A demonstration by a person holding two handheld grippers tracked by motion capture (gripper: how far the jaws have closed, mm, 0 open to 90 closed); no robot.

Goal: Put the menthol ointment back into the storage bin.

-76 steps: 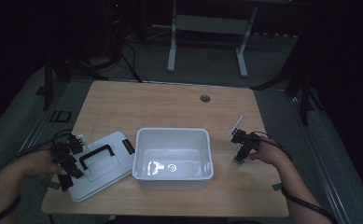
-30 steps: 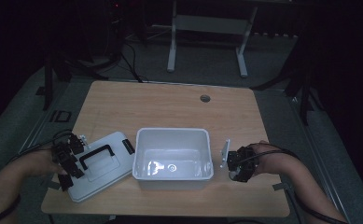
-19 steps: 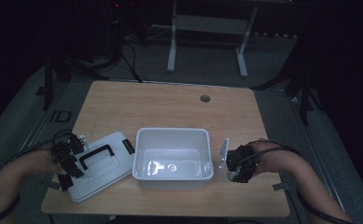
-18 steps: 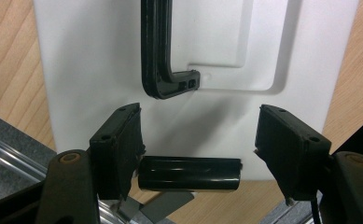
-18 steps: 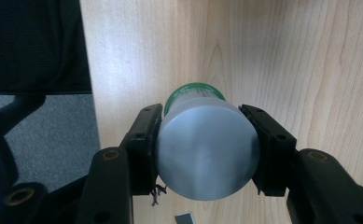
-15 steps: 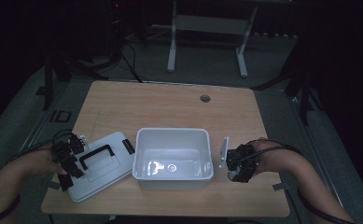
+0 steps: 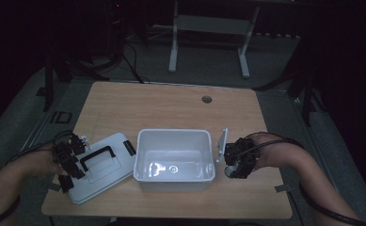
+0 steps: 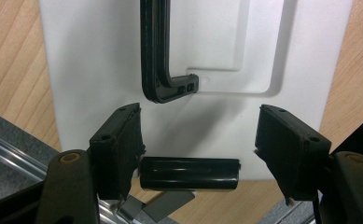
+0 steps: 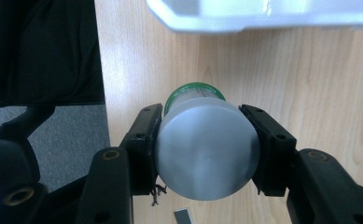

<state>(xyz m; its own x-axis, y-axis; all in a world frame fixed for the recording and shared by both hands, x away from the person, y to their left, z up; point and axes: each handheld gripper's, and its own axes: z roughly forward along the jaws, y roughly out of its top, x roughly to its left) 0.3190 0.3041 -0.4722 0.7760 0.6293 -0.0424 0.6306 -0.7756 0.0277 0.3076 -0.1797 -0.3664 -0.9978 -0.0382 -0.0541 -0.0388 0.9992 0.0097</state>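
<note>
A light wooden worktop (image 7: 171, 106) carried the work, with a small round hole (image 7: 206, 99) near its far edge. Beyond it on the grey floor (image 7: 209, 66) stood the pale legs of a metal frame (image 7: 173, 42), and dark cables (image 7: 129, 59) trailed across the floor to the left. A small grey strip of tape (image 7: 282, 188) lay by the near right corner.
</note>
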